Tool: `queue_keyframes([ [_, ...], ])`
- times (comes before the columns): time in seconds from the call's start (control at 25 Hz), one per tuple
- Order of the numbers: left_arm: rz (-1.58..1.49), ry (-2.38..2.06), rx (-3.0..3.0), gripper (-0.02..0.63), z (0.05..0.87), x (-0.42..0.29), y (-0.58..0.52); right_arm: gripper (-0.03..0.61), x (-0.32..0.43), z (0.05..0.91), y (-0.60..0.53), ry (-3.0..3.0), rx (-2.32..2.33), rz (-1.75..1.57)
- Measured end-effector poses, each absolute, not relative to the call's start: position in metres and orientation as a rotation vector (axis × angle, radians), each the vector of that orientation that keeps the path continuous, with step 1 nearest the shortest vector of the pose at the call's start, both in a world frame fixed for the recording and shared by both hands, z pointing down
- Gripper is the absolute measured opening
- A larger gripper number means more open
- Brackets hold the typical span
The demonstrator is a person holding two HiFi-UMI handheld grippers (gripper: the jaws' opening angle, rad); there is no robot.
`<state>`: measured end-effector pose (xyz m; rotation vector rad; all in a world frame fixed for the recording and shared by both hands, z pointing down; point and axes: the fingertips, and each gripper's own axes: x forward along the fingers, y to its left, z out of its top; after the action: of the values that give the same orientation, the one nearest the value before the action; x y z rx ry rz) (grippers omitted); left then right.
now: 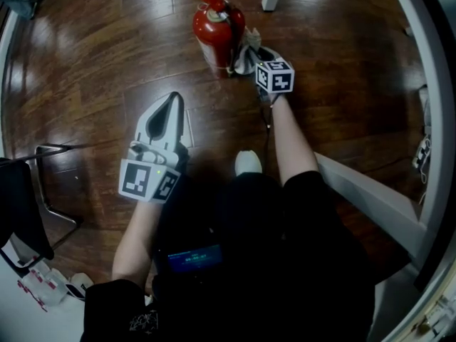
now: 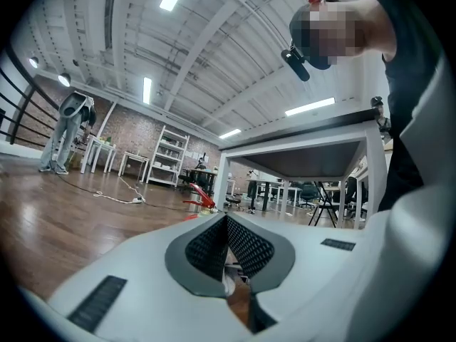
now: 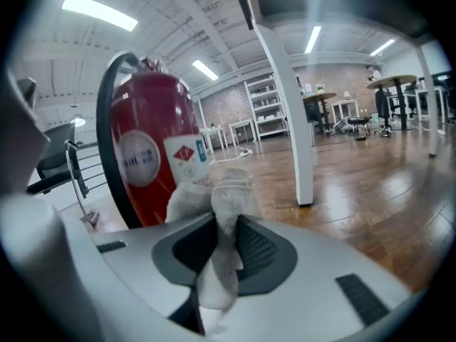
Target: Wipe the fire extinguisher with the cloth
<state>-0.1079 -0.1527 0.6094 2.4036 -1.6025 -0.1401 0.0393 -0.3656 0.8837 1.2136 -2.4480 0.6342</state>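
One cloth (image 3: 222, 187) in right gripper (image 3: 222, 223), beside fire extinguisher (image 3: 149, 155)

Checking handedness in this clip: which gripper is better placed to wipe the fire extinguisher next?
Right. The right gripper holds the cloth in its jaws, close beside the fire extinguisher. The left gripper is shut on nothing, farther back.

Fire extinguisher (image 1: 218, 33) on wooden floor (image 1: 92, 63)
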Motion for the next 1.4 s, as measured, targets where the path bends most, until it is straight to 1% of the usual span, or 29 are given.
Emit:
queue_keyframes([
  [0.12,-0.152,-1.6,2.408,0.002,0.609,-0.109,-0.148,0.093,0.054,0.835,-0.364,-2.568,1.273,0.593],
  [0.44,-0.178,-1.582,2.427,0.002,0.605,-0.109,-0.139,0.094,0.078,0.662,-0.323,-2.92,1.323,0.351],
  [0.56,-0.185,-1.584,2.43,0.002,0.605,-0.109,-0.139,0.094,0.072,0.62,-0.309,-2.985,1.272,0.232],
  [0.68,-0.191,-1.589,2.427,0.002,0.604,-0.109,-0.137,0.094,0.056,0.596,-0.303,-2.998,1.21,0.135],
  [0.8,-0.193,-1.59,2.424,0.002,0.604,-0.109,-0.136,0.094,0.039,0.595,-0.308,-3.003,1.178,0.147],
  [0.92,-0.191,-1.586,2.422,0.002,0.605,-0.109,-0.136,0.094,0.02,0.617,-0.318,-2.931,1.144,0.149],
  [1.04,-0.185,-1.582,2.422,0.002,0.608,-0.109,-0.135,0.094,0.007,0.652,-0.325,-2.828,1.121,0.115],
  [1.4,-0.183,-1.582,2.401,0.002,0.615,-0.114,-0.137,0.094,0.015,0.765,-0.322,-2.673,1.084,0.275],
])
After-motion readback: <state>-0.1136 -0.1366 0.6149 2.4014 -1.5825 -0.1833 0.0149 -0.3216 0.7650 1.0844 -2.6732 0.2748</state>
